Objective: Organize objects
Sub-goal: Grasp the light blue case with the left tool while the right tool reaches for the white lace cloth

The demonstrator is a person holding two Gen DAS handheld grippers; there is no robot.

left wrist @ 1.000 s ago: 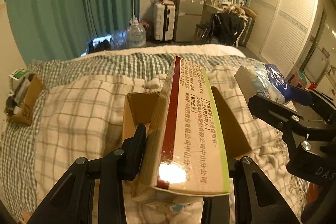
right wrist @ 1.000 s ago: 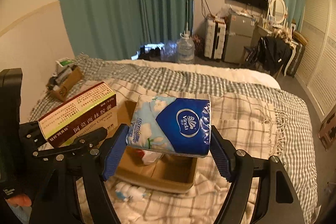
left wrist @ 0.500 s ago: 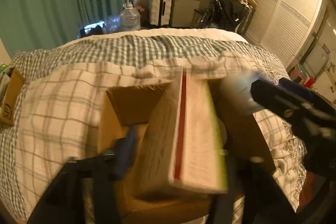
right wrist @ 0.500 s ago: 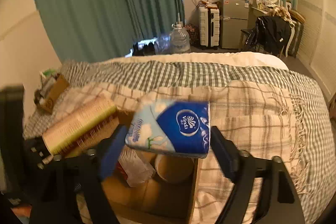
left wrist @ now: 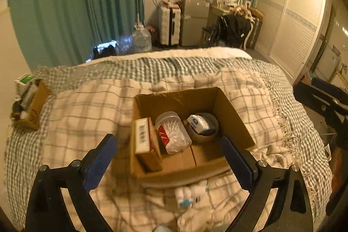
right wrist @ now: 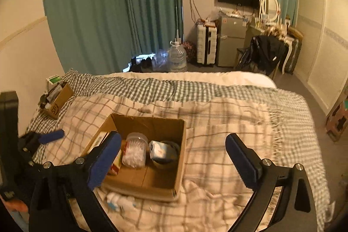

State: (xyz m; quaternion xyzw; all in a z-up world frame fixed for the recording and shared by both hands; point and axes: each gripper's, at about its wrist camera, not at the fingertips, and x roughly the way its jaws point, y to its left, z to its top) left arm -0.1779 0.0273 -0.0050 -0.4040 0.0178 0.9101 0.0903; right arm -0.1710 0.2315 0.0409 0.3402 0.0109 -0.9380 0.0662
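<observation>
Bed blanket (left wrist: 87, 114) sags under my cardboard box (left wrist: 237, 123); both hand-held grippers, left (left wrist: 168, 154) and right (right wrist: 173, 156), hang released, so I fetch the loose packet (left wrist: 189, 195) gently.

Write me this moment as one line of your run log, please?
left claw: open, empty | right claw: open, empty | cardboard box: holds medicine box, swab jar, Vinda tissue pack | blanket: small white pack outside box
</observation>
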